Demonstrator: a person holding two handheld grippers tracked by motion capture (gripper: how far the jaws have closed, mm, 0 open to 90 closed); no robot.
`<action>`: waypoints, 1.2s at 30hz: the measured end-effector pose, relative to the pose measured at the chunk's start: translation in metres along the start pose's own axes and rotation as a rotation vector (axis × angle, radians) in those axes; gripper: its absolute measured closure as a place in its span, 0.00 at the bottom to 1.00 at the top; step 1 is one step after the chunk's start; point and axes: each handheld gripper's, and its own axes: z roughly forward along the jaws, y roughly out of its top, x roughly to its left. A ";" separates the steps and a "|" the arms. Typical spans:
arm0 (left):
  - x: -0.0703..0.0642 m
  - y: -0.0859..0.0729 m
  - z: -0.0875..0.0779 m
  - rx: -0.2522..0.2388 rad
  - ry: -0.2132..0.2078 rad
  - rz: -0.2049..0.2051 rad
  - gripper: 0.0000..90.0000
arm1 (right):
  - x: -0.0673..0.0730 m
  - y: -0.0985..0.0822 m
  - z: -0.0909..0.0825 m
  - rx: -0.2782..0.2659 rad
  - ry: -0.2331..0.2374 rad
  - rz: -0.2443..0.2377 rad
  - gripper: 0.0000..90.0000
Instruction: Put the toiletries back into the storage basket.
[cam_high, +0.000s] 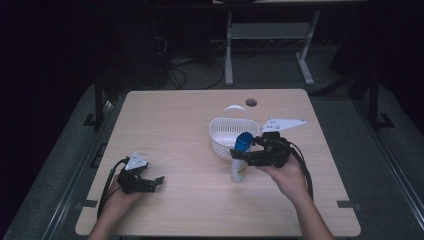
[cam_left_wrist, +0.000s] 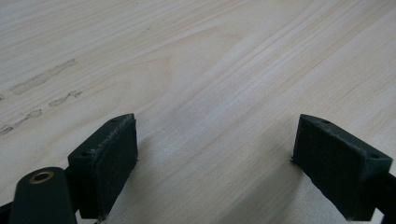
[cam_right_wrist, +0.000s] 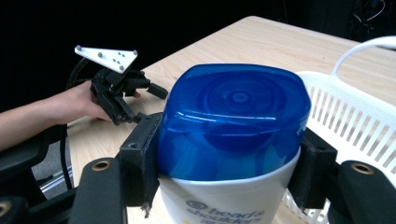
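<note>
A white shampoo bottle with a blue cap is upright just in front of a white plastic basket. My right gripper is shut on the bottle at the cap, one jaw on each side. I cannot tell whether the bottle's base touches the table. The basket's slatted wall and handle lie right behind the bottle. My left gripper rests low at the table's front left, open over bare wood, nothing between its jaws. It also appears far off as the left gripper.
The light wood table has a cable hole at the back. A white desk frame and cables stand on the dark floor beyond. Faint scuff marks show on the wood near the left gripper.
</note>
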 end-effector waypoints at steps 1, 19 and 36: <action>0.000 0.000 0.000 0.001 0.000 0.000 0.15 | 0.000 0.002 -0.001 -0.003 -0.001 -0.002 0.41; 0.000 0.000 0.000 0.003 -0.002 -0.002 0.15 | 0.004 0.039 -0.025 -0.066 -0.011 -0.031 0.41; 0.000 0.000 0.000 0.006 -0.001 0.004 0.15 | -0.012 0.068 -0.037 -0.100 -0.081 -0.023 0.41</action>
